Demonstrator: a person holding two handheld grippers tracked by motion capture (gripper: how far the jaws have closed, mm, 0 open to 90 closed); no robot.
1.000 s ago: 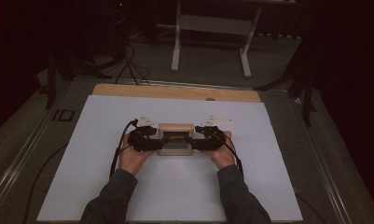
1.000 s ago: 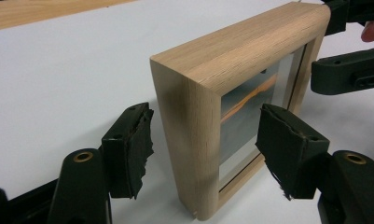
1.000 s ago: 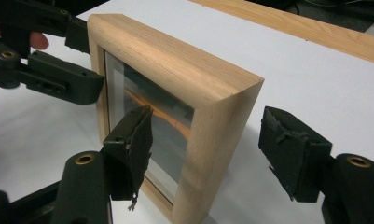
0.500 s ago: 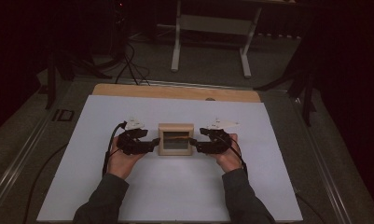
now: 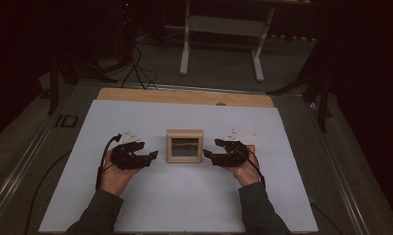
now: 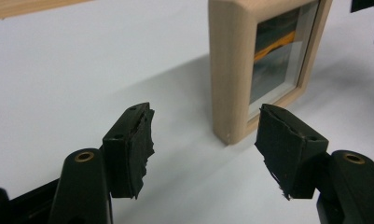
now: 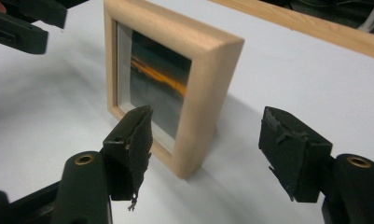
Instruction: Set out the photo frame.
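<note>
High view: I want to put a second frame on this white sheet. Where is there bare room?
Bare sheet lies between the wooden frame and the wooden strip behind it, and toward both side edges. It is tight beside the frame, where the left gripper and right gripper flank it.

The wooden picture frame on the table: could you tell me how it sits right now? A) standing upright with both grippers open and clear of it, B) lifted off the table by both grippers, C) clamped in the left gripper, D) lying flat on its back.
A: the wooden picture frame stands on edge on the white table, with the left gripper and right gripper open on either side, not touching it.
</note>
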